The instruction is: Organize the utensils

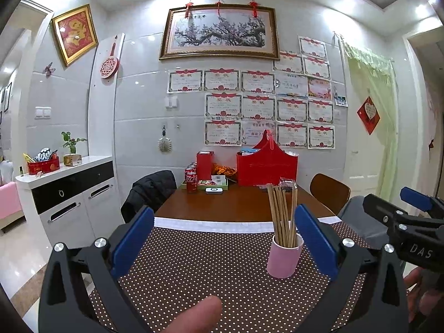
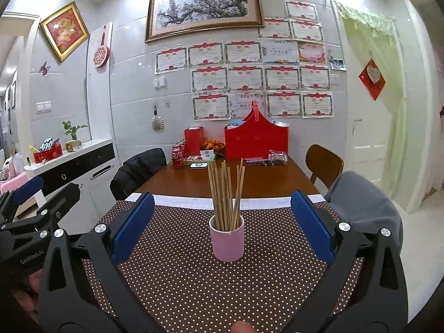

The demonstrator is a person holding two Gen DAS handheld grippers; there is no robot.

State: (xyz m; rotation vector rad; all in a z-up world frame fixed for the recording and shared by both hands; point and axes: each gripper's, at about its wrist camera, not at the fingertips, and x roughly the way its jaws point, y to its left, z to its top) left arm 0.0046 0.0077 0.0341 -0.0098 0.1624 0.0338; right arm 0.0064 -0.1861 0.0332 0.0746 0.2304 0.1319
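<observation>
Right at the lens we've got a fingertip poking in, and both our tools hang spread wide with nothing between the blue pads: the left gripper and the right gripper hover over the dotted brown mat. That mat covers the near end of the wooden table. Along the table's far edge stands a red basket, with cola cans towards its far left corner. Near the mat's middle sits the pink cup, upright, and the chopsticks stand bundled inside it, fanning out above the rim.
</observation>
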